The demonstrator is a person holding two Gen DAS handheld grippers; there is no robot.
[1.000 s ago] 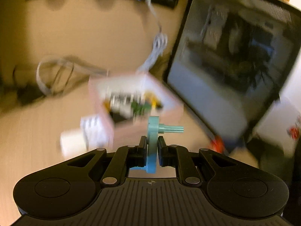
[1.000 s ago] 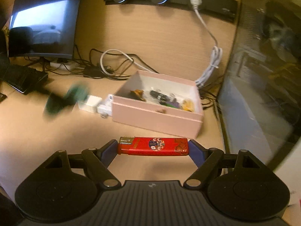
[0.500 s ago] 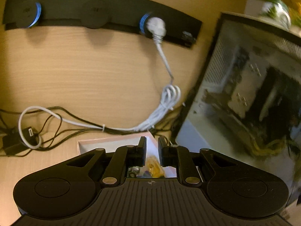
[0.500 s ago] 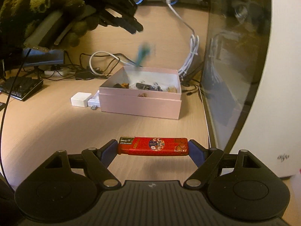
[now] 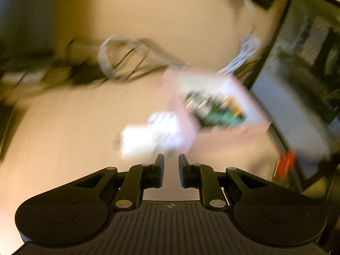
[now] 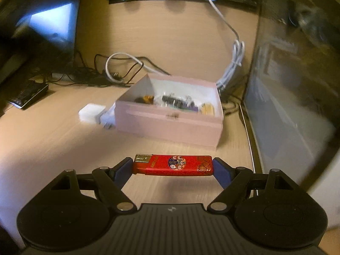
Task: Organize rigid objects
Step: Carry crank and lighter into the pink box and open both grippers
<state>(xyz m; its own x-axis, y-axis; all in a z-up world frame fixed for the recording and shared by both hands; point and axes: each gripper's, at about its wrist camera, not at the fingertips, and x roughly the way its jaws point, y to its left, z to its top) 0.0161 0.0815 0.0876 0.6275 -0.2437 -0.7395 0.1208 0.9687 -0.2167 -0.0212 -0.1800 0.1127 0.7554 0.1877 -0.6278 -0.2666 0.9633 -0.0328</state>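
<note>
My right hand-held gripper (image 6: 173, 165) clamps a red lighter (image 6: 173, 165) end to end, crosswise, held above the table (image 6: 53, 148). Pink box (image 6: 170, 125) sits just beyond it, open top, small mixed items inside. White charger block (image 6: 91, 113) touches the box's left side. My left hand-held gripper (image 5: 171, 171) is nearly closed, narrow gap, nothing between the fingers; view heavily blurred, the box (image 5: 223, 131) ahead and to the right. White cable (image 6: 231, 63) runs behind the box.
</note>
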